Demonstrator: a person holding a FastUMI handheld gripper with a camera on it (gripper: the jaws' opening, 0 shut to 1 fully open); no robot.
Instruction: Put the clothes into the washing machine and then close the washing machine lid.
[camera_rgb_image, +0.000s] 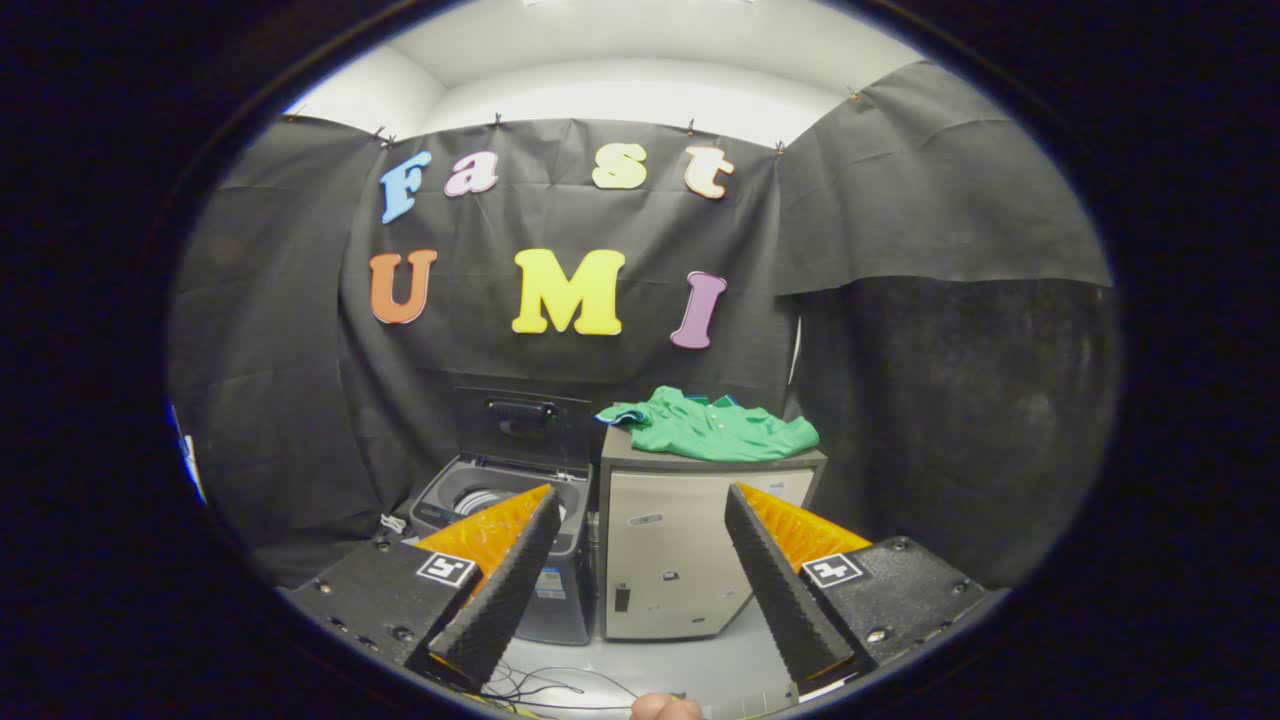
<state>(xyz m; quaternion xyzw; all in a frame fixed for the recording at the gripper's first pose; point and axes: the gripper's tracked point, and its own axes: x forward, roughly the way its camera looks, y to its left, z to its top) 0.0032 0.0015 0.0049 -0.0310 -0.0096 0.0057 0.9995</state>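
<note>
Plenty of open floor (700, 670) between the gripper (640, 500) and the two units against the booth wall. Fingers are spread wide with nothing between them. The green shirt (712, 427) is crumpled on top of the silver cabinet (680, 560), beyond the fingers, well apart from them. Just beside the cabinet sits the top-load washing machine (500, 500), lid (520, 425) propped upright. The drum looks empty, though one finger hides part of it. Some cables (545, 685) trail on the floor.
</note>
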